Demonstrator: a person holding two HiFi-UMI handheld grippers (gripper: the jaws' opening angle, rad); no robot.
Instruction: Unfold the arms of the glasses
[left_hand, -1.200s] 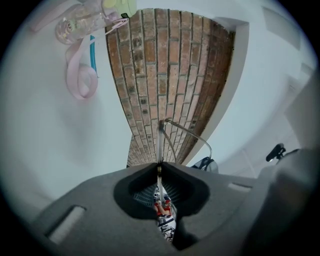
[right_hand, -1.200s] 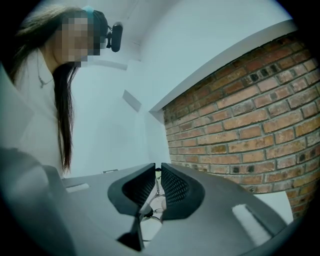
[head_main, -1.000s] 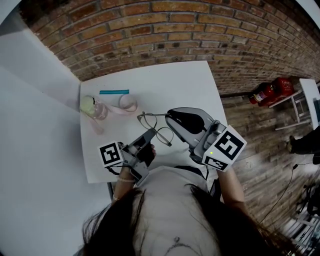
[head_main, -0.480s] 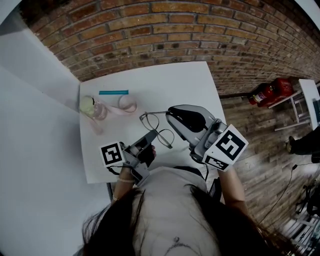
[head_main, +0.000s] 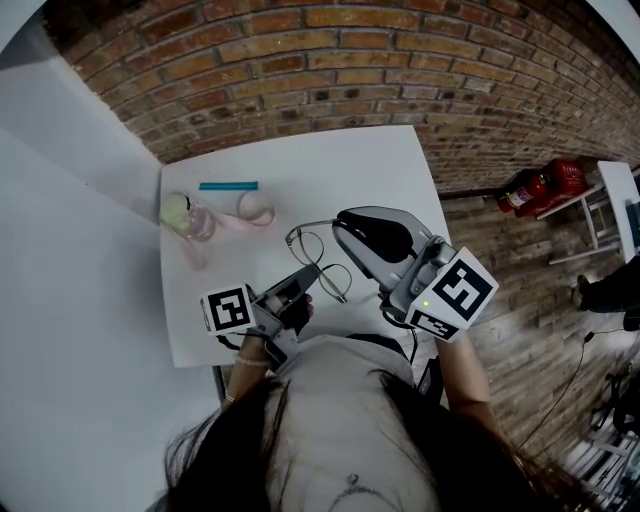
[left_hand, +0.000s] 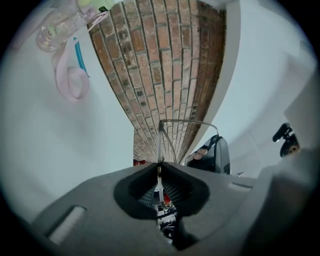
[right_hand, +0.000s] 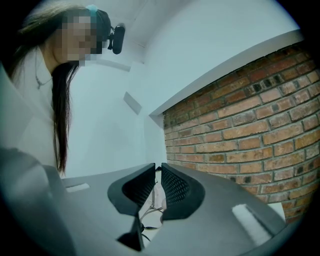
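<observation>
The left gripper is clamping the glasses by the wire frame above the table, while the right gripper is pinching one thin arm between its jaws.

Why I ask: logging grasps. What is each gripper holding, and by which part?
Both hold the glasses: the left gripper clamps the wire front frame, the right gripper pinches one arm near its tip.

Bottle, strap, teal stick crowd table far left; glasses block centre; far right open.
</observation>
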